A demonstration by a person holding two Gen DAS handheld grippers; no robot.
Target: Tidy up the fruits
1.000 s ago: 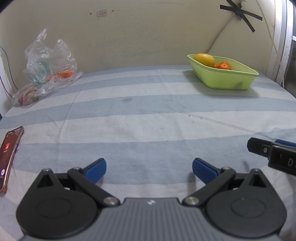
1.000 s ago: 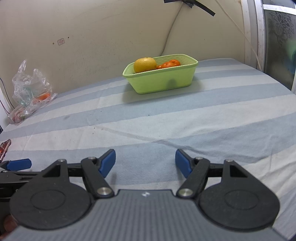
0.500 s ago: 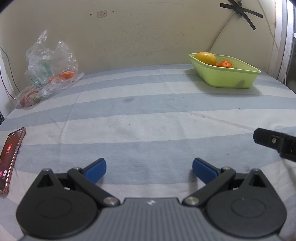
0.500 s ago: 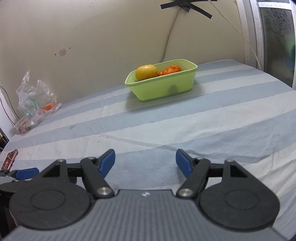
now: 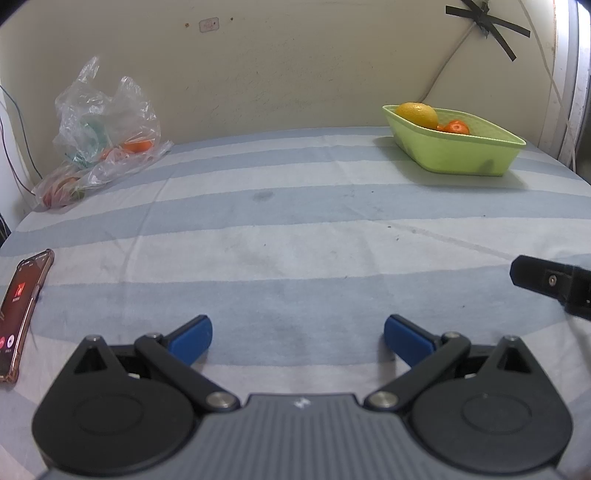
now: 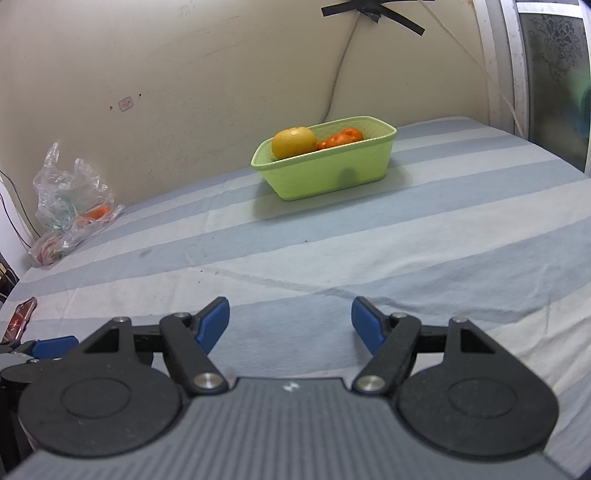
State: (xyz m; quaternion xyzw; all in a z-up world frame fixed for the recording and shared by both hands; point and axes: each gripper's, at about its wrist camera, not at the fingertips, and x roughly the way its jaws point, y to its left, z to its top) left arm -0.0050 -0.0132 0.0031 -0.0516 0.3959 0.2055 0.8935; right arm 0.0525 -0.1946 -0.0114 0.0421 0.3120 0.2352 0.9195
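A light green basket (image 5: 458,155) (image 6: 325,177) stands at the far right of the striped bed, holding a large yellow fruit (image 5: 417,113) (image 6: 294,141) and small orange fruits (image 5: 456,127) (image 6: 341,138). A clear plastic bag (image 5: 103,140) (image 6: 70,203) with more orange fruit lies at the far left by the wall. My left gripper (image 5: 297,338) hovers open over the near part of the bed, holding nothing. My right gripper (image 6: 290,325) is open too, also holding nothing, far short of the basket. Part of the right gripper (image 5: 554,282) shows at the left wrist view's right edge.
A phone (image 5: 20,306) (image 6: 20,317) with a lit red screen lies near the bed's left edge. A beige wall backs the bed, with a taped cable (image 5: 480,18) above the basket. A window frame (image 6: 517,66) stands at the right.
Both wrist views have tilted up and back a little. The basket sits lower in the left view and further in the right view. Both grippers stayed open.
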